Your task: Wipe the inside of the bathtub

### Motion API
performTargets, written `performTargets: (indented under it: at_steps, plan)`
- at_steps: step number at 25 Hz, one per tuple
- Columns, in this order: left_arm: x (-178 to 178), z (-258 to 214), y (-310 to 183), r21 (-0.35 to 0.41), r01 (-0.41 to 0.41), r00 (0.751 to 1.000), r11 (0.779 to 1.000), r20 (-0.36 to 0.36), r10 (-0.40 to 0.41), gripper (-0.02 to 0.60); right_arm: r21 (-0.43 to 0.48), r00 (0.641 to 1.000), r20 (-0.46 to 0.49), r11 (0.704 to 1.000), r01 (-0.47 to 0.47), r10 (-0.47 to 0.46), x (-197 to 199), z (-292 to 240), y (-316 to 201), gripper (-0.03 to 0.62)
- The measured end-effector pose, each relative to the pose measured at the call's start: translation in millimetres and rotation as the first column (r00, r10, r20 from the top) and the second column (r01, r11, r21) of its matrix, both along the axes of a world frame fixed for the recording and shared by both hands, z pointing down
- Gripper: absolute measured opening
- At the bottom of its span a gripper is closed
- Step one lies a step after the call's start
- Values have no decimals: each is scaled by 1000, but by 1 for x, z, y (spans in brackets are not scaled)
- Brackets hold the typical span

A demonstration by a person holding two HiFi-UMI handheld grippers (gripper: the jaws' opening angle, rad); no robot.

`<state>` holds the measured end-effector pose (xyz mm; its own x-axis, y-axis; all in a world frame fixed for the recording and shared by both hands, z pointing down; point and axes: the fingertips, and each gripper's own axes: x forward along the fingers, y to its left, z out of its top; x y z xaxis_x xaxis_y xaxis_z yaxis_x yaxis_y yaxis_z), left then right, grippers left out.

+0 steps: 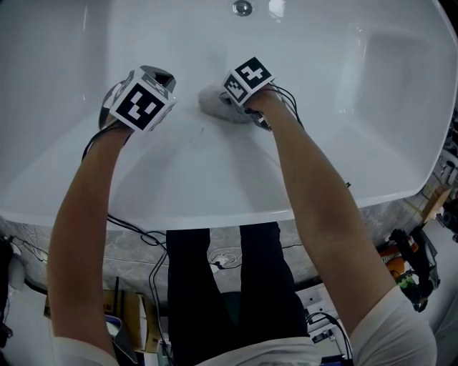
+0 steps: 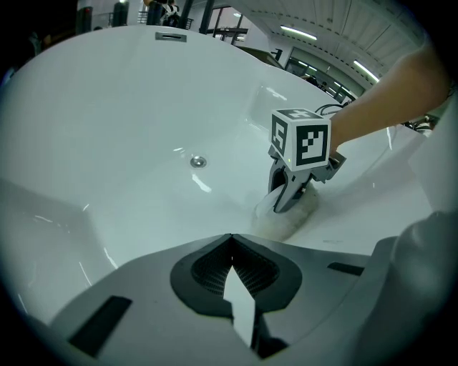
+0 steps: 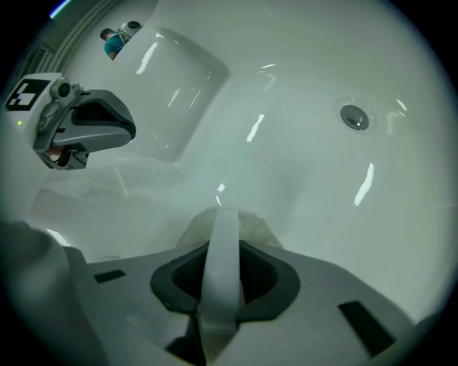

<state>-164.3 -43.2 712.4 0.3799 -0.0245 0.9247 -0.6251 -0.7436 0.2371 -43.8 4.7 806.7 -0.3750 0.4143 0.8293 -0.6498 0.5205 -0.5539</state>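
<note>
Cloth [image 1: 209,101]: a pale, fuzzy wad pressed against the sloping inner wall of the bathtub [image 1: 215,179], on the near side and well short of the drain [image 1: 242,8].
Right tool [image 1: 223,100]: clamped on the cloth. In the right gripper view a white strip of it runs up between the jaws, and the rest bunches out past the tips onto the enamel.
Left tool [image 1: 156,76]: jaws together on nothing. It hovers just beside the right tool, above the tub wall, and does not touch the wall as far as the views show.
Step in hand: judged to be a wiping stroke along the near wall. Most of the basin looks not yet reached, though no view shows dirt or wet tracks clearly.
Risk, grip: the hold is on a narrow strip only. Drag from the slick wall could pull the cloth out of the jaws and send it sliding toward the drain.
Risk, scratching: if the wad shifts or thins, the hard jaw tips could meet the glossy surface and scrape it.
Risk, collision: the two tools sit close, so a sideways stroke toward the left tool could knock the marker cubes together.
Risk, cables: leads [image 1: 136,229] trail below the tub's rim, and a long reach toward the far end could snag them there.
Risk, balance: the person leans over the rim with both arms stretched. Pressing harder on the slippery slope could make the right tool skid.
</note>
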Motion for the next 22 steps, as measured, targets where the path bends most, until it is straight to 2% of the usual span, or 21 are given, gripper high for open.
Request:
performTargets:
  at_steps: [7, 22]
  plan:
    - [-38, 2, -1, -5, 7, 1000, 1000, 12, -7, 11, -11, 999, 33, 1000, 2, -2, -48, 1, -1, 91]
    - [-139, 9, 1, -7, 91, 994, 996, 56, -90, 11, -17, 995, 100, 999, 30, -28, -166, 11, -2, 92]
